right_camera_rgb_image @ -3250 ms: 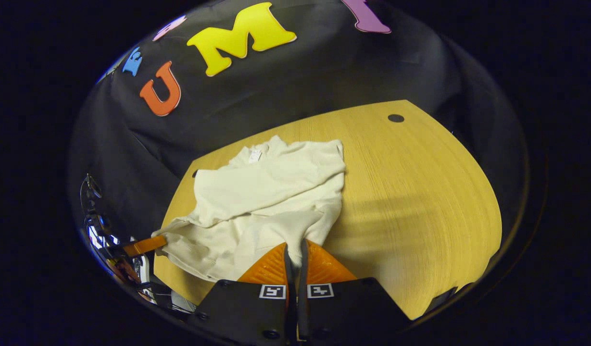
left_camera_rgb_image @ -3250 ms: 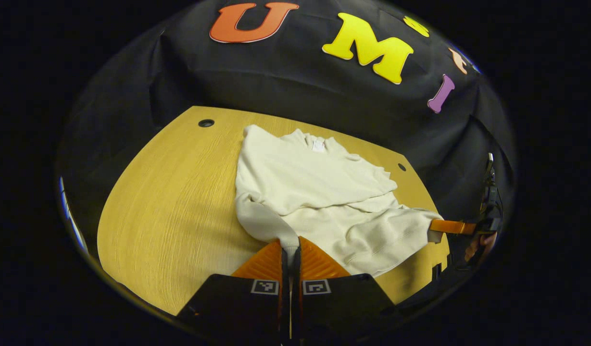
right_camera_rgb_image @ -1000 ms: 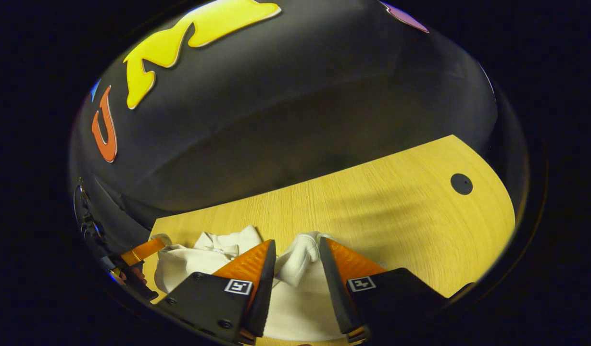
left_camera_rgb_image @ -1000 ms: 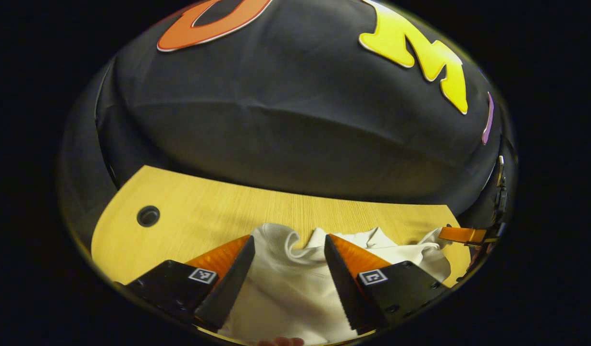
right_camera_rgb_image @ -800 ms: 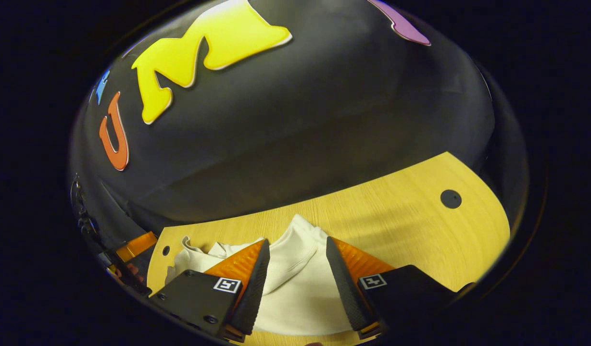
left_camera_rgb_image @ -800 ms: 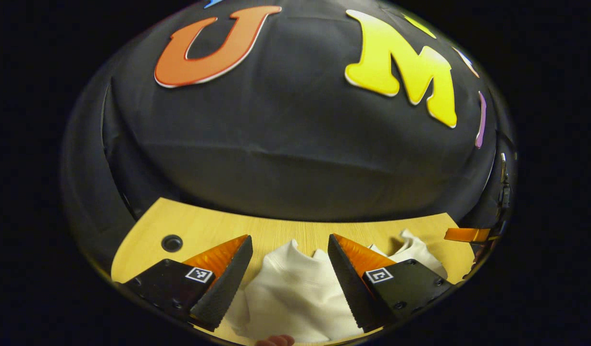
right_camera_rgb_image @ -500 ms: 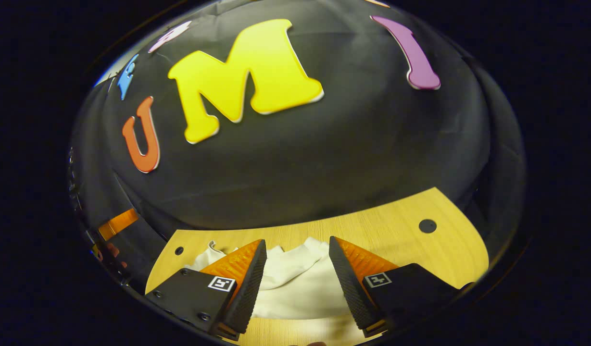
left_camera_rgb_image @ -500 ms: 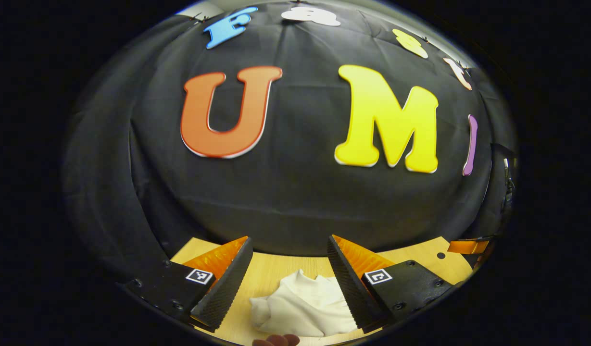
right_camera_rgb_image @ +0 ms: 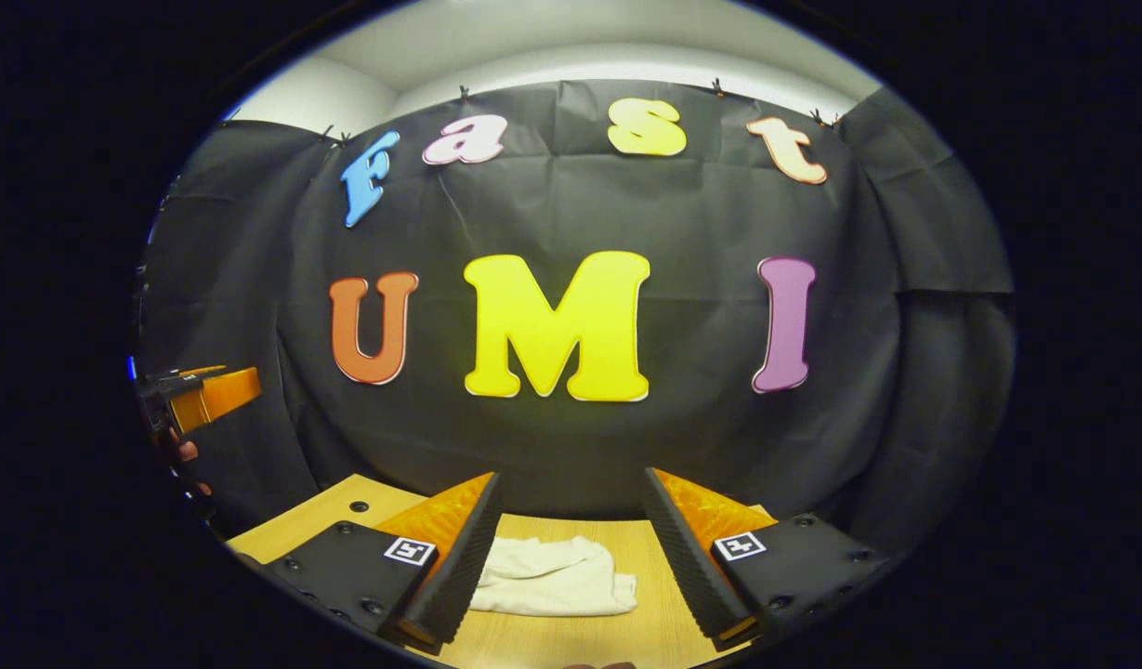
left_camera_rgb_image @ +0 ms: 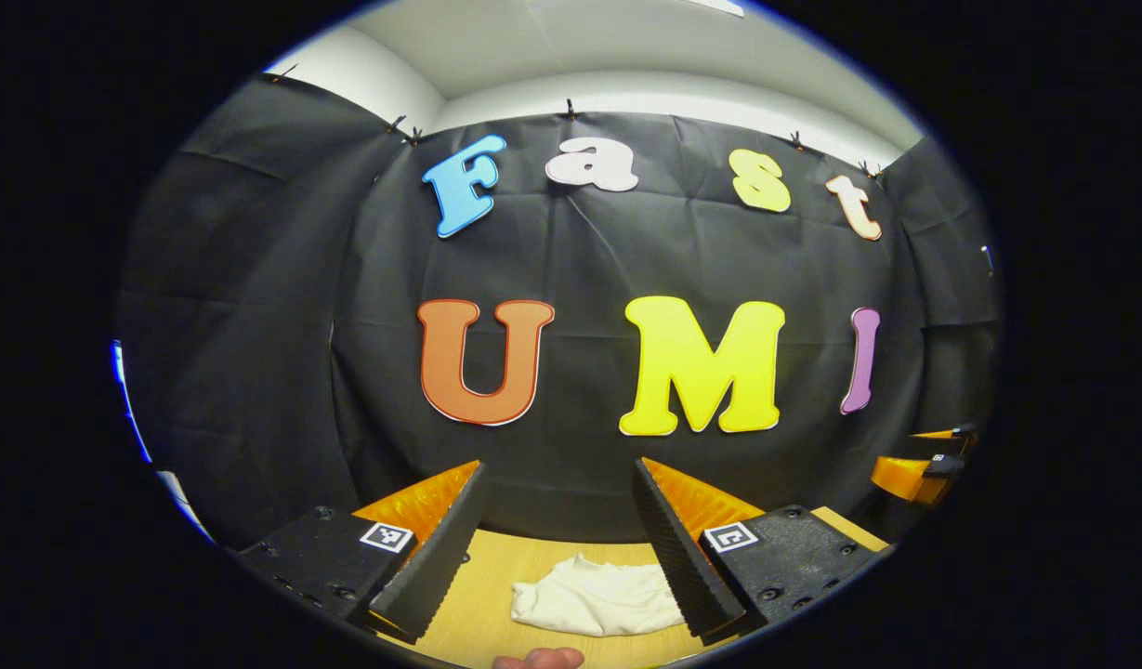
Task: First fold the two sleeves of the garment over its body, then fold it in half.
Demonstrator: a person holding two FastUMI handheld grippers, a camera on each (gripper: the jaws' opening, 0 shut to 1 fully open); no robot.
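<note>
Two claws (left claw [left_camera_rgb_image: 557,534], right claw [right_camera_rgb_image: 571,544]) gape above one folded garment [right_camera_rgb_image: 552,576].

table [right_camera_rgb_image: 571,641]: light wood, grain visible, small dark hole near its far left corner | on it: garment [right_camera_rgb_image: 552,578], cream, folded into a compact bundle, lying flat near the far edge by the black cloth wall

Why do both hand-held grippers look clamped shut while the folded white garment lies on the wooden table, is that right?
Not quite: both are open. The left gripper view shows the left hand-held gripper spread wide; the right gripper view shows the right hand-held gripper likewise. The folded white garment does lie on the wooden table.
</note>
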